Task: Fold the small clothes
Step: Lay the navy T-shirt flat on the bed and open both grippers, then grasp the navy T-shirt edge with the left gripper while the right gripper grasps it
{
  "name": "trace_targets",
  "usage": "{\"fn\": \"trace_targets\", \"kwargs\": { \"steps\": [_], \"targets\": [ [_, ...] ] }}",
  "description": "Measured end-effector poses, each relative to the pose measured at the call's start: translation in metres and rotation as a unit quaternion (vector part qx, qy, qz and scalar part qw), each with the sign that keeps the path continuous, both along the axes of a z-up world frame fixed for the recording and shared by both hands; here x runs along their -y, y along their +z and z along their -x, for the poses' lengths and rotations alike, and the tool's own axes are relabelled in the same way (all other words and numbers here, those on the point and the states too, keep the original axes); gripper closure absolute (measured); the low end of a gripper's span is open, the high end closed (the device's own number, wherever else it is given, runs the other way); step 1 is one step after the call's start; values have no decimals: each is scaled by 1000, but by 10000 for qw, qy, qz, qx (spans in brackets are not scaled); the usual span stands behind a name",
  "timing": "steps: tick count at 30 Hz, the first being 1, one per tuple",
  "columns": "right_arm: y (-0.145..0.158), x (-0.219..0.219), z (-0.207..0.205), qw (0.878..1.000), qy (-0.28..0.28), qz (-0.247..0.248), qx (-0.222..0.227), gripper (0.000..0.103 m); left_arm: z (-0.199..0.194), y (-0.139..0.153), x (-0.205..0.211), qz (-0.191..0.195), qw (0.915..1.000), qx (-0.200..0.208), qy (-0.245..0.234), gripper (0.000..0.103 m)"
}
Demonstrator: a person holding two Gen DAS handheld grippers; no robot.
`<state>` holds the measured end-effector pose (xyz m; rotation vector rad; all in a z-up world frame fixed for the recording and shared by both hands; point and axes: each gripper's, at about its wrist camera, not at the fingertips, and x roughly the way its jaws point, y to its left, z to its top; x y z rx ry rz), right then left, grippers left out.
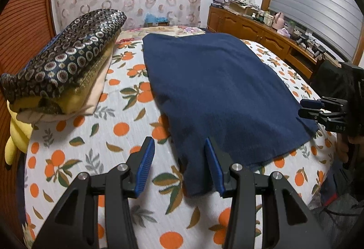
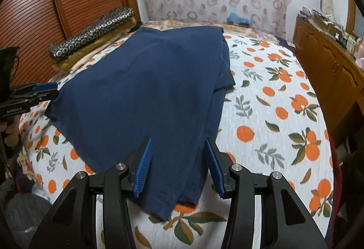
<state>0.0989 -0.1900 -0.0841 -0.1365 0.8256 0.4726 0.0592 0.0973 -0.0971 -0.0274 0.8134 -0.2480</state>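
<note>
Soft, even indoor light filled both views, with no harsh glare. The navy garment stayed sharp at centre, casting only faint shadows onto the bedspread beside it. Away from the garment, lines bowed strongly, and black vignetting closed each corner.

A plain navy garment lies on a white bedspread printed with oranges and green-brown leaves — beside it a dark pillow patterned with silver rings, over a gold layer — gripper pads blue.
</note>
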Motion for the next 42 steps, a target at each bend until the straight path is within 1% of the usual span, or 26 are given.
{"fn": "trace_targets", "kwargs": {
  "steps": [6, 10, 15, 17, 18, 19, 20, 21, 23, 24, 26, 29, 32, 37, 39, 42],
  "targets": [
    [-3, 1, 6, 9999, -63, 82, -14, 55, 6, -12, 0, 73, 9998, -198, -9, 58],
    [-5, 8, 8, 9995, -247, 220, -16, 55, 7, -16, 1, 150, 9995, -269, -62, 58],
    [-5, 7, 12, 9999, -101, 130, -52, 55, 4, -16, 3, 222, 9994, -266, -94, 58],
    [-5, 1, 15, 9998, 61, 181, -20, 62, 4, -16, 4, 361, 9988, -267, -198, 58],
    [-6, -3, 17, 9996, 117, 265, 37, 65, 4, -17, 4, 430, 9984, -266, -272, 66],
    [-6, -6, 18, 9994, 191, 279, 52, 73, 3, -17, 5, 490, 9977, -286, -359, 73],
    [-6, -6, 17, 9994, 267, 211, 18, 81, 3, -17, 6, 507, 9975, -303, -390, 83],
    [-6, -7, 16, 9994, 286, 177, 1, 84, 3, -16, 7, 536, 9972, -310, -425, 90],
    [-6, -7, 15, 9992, 379, 81, -35, 95, 3, -12, 8, 584, 9968, -259, -476, 98],
    [-5, -7, 14, 9993, 375, 36, -32, 95, 4, -9, 9, 584, 9969, -208, -483, 100],
    [-3, -4, 14, 9992, 382, -145, -9, 97, 5, 1, 9, 616, 9969, -46, -488, 101],
    [11, 3, 15, 9979, 371, -509, 137, 97, -1, 20, 8, 709, 9962, 148, -489, 101],
    [34, 6, 8, 9957, 397, -754, 359, 97, -17, 38, 4, 824, 9951, 325, -448, 101],
    [77, 0, -27, 9918, 474, -803, 876, 98, -61, 67, 0, 951, 9929, 643, -316, 101],
    [88, -3, -48, 9905, 461, -807, 1010, 98, -81, 74, -2, 1033, 9919, 684, -268, 101],
    [98, -5, -77, 9895, 440, -850, 1085, 98, -106, 79, -5, 1022, 9921, 712, -169, 101]
  ]
}}
